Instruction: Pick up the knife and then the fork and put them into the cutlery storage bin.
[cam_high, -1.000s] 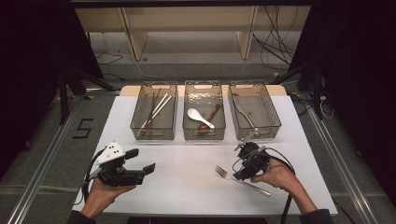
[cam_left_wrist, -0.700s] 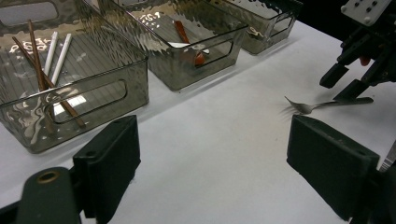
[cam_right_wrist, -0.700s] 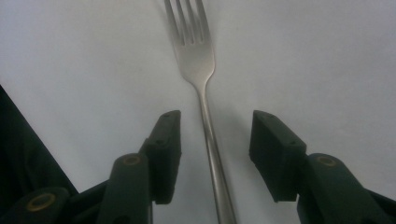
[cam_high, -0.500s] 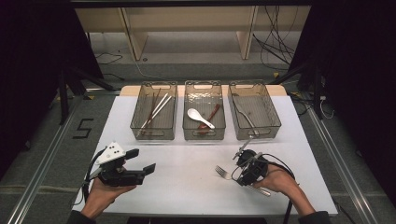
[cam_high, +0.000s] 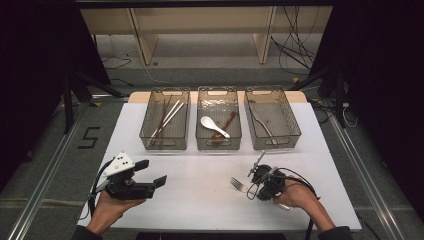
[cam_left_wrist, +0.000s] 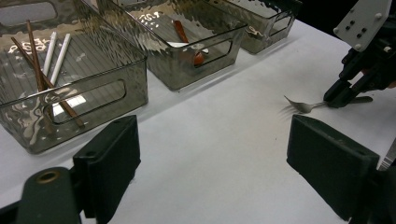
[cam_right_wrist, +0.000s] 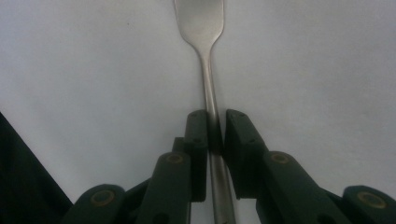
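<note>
Fork (cam_right_wrist: 205, 70): flat on white table (cam_high: 200, 200), handle between my right gripper (cam_right_wrist: 215, 133) jaws, just closing onto it. Left gripper (cam_left_wrist: 210, 158): open, idle. Pending: lift, carry to right-hand bin (cam_high: 295, 125) holding another fork. Chopsticks, spoons already binned.

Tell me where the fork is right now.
In the high view, the fork lies on the white table at front right, handle between the right gripper jaws, before the right bin.
</note>
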